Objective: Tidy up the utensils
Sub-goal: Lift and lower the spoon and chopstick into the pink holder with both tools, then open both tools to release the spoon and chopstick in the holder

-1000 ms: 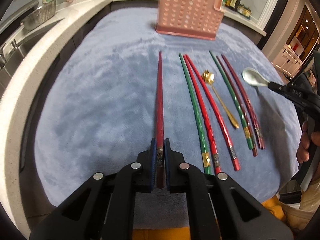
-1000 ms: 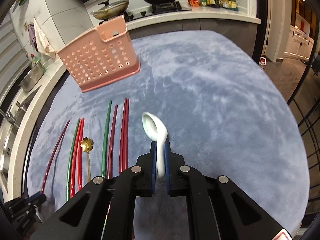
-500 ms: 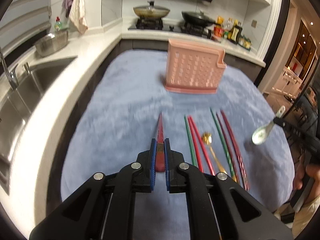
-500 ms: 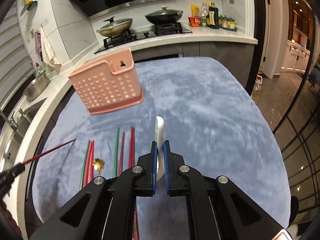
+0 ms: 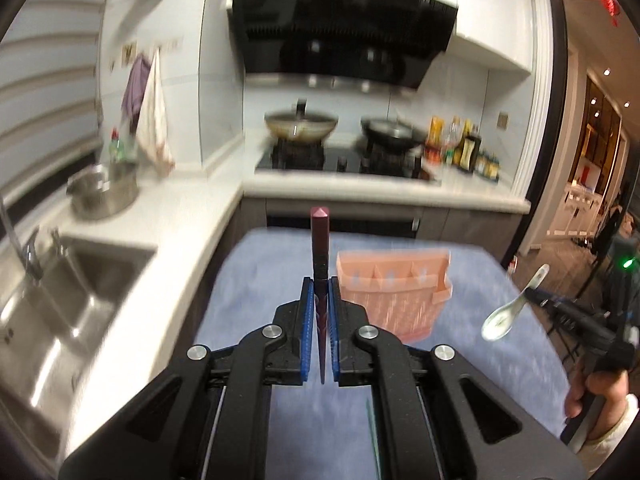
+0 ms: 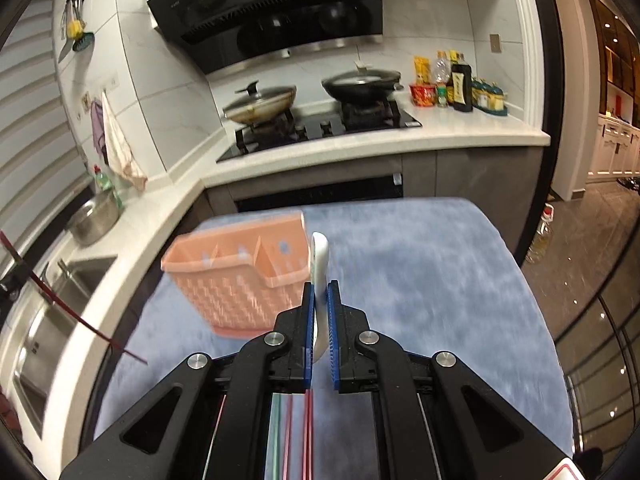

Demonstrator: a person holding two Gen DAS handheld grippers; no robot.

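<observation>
The dark red chopstick stands nearly upright, clamped between the blue-padded fingers of the left gripper, its blunt end up in the air above the blue cloth that covers the surface; the white spoon is clenched edge-on in the fingers of the right gripper, handle up and bowl down between the pads; the pink basket with open compartments stands on the cloth just past both held pieces, blurred; more red and green chopsticks lie on the cloth under the right gripper; to the left is a steel sink, and behind are a stove with two pans and bottles.
</observation>
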